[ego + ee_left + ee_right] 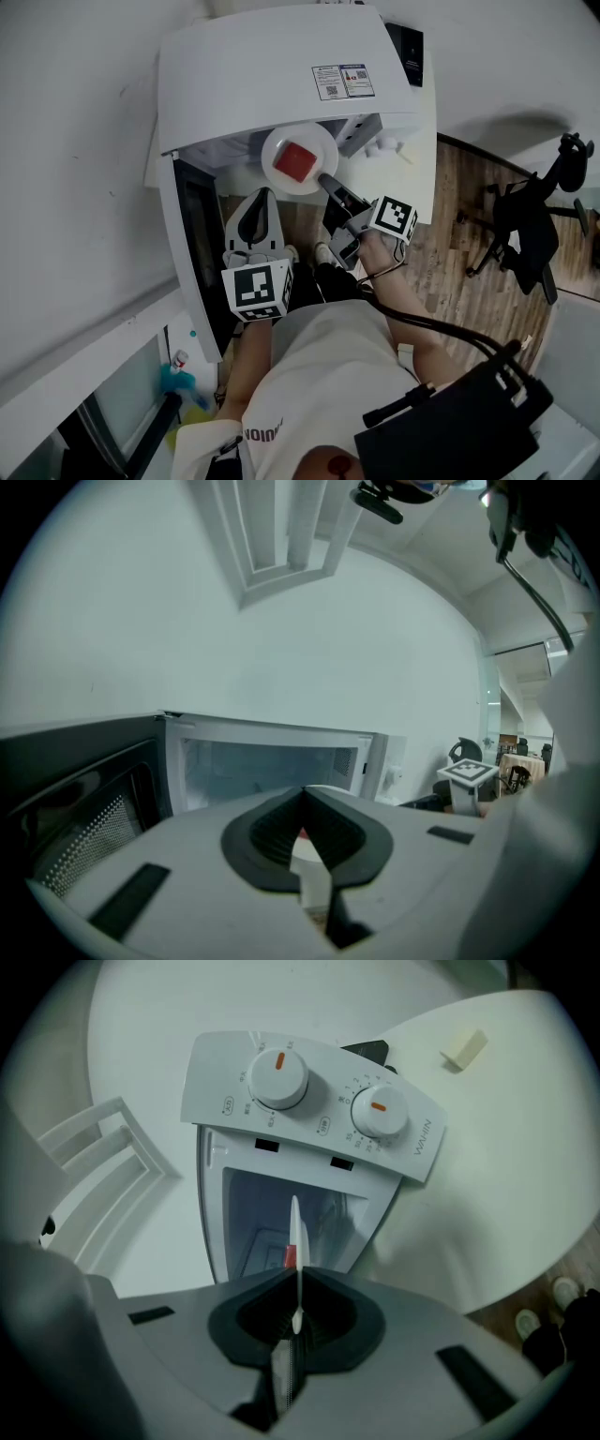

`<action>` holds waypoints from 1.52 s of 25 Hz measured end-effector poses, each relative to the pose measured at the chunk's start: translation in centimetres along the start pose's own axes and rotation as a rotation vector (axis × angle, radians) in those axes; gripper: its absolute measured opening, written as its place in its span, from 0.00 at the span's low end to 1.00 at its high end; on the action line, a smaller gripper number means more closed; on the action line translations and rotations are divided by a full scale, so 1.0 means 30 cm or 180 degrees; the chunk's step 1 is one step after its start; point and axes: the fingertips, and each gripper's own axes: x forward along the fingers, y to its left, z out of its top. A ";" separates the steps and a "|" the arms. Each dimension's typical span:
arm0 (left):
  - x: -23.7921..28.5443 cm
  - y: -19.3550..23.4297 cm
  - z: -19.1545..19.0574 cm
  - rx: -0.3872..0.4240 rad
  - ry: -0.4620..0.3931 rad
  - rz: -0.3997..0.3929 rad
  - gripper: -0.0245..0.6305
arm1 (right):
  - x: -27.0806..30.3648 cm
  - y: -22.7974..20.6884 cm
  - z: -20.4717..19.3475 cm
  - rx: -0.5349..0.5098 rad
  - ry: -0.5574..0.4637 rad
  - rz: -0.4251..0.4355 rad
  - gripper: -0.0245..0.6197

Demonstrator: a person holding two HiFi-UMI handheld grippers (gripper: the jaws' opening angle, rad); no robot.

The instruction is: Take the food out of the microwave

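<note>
A white plate carrying a red block of food hangs just in front of the open white microwave. My right gripper is shut on the plate's right rim. In the right gripper view the plate shows edge-on, pinched between the jaws of the right gripper, with the red food behind it. My left gripper sits below the plate beside the swung-open door, apart from the plate. The left gripper view shows the left gripper with its jaw tips together, facing the microwave cavity.
The microwave's control panel has two knobs. The dark-windowed door stands open on the left. A black office chair stands on the wooden floor at the right. A blue spray bottle stands low at the left.
</note>
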 end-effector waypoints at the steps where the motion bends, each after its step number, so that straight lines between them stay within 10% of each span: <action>1: -0.002 -0.001 0.002 0.0000 -0.0005 0.0007 0.06 | -0.005 0.003 -0.003 0.0008 0.0016 0.0013 0.09; 38: -0.048 -0.003 0.084 0.0061 -0.0156 0.0230 0.06 | -0.179 0.175 -0.046 -0.0084 0.0648 0.0395 0.09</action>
